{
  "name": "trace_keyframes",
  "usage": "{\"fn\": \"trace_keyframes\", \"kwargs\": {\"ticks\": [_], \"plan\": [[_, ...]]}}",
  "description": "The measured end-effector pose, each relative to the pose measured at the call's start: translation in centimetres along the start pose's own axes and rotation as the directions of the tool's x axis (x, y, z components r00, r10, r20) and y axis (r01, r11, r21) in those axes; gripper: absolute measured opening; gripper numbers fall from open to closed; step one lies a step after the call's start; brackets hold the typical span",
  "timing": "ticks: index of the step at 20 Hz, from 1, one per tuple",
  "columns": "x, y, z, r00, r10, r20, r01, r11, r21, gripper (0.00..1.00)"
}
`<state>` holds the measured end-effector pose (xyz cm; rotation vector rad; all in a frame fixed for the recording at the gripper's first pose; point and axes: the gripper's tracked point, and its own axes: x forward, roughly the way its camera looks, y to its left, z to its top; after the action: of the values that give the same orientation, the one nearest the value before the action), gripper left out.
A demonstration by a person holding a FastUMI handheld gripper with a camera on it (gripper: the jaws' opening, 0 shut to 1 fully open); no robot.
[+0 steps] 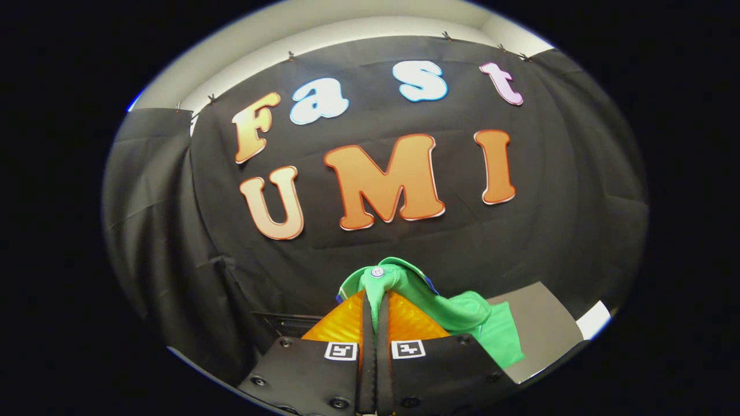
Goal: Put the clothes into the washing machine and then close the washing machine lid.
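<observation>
A green garment [457,315] with a small white button at its collar hangs from my gripper [376,292]. Both fingers are pressed together on a fold of the cloth, which drapes over the fingertips and falls to the right of the fingers. The gripper is raised and faces the black booth wall, so the garment is lifted off any surface. A grey flat surface [540,323] lies behind and below the hanging cloth on the right; I cannot tell whether it belongs to the washing machine.
Black cloth wall [173,231] stands straight ahead and wraps round to the left. A dark slatted edge [289,323] shows low, left of the fingers. A white patch [594,319] sits at the far right beyond the grey surface.
</observation>
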<state>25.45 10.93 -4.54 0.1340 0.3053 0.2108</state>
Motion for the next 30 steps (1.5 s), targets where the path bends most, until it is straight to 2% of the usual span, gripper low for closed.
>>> {"fn": "trace_keyframes", "kwargs": {"ticks": [5, 10, 20, 23, 26, 30], "plan": [[0.4, 4.9, -0.7, 0.995, 0.1, 0.012, -0.1, 0.995, 0.013, 0.08], [1.0, 10.2, -1.7, 0.983, 0.181, 0.001, -0.181, 0.983, -0.028, 0.08], [2.9, 18.6, -2.6, 0.929, 0.368, 0.029, -0.366, 0.928, -0.064, 0.08], [3.8, 20.0, -3.2, 0.923, 0.385, 0.015, -0.382, 0.919, -0.101, 0.08], [4.2, 22.2, -3.2, 0.896, 0.442, 0.031, -0.437, 0.893, -0.11, 0.08], [5.2, 23.6, -4.0, 0.883, 0.47, 0.013, -0.464, 0.877, -0.126, 0.08]]}}
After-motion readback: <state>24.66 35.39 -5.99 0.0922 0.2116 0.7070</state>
